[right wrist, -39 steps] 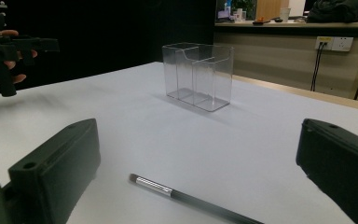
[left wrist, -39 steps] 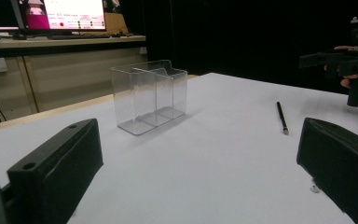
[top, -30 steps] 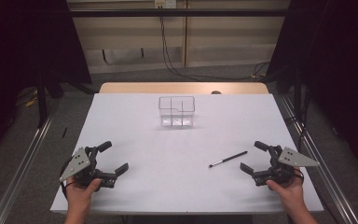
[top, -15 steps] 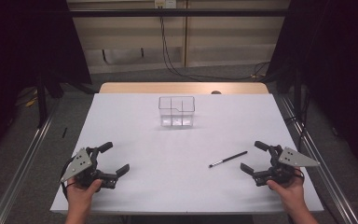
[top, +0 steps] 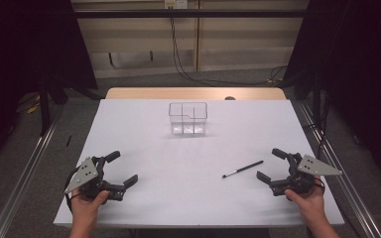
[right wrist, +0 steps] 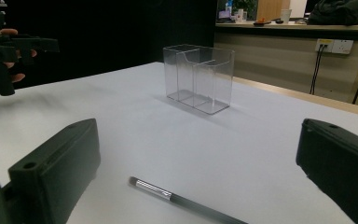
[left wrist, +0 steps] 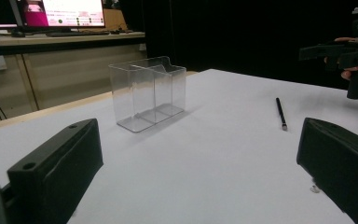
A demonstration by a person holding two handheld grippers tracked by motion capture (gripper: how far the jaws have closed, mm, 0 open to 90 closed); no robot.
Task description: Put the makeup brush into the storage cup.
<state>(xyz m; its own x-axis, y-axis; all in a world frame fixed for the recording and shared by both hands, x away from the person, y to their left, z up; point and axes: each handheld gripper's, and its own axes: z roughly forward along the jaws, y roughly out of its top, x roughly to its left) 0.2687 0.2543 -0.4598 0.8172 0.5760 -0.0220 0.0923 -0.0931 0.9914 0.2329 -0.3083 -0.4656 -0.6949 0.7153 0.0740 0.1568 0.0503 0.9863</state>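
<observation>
Black pen (top: 242, 169) lies flat on the white counter (top: 188, 198), just ahead-left of the right hand-held gripper (top: 274, 165), long axis slanting toward it, far from the left hand-held gripper (top: 121, 169); both stand with jaws apart, empty.

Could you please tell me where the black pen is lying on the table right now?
In the high view, the black pen lies flat on the white table, on the person's right, just ahead of the open right gripper and well short of the clear organizer.
</observation>
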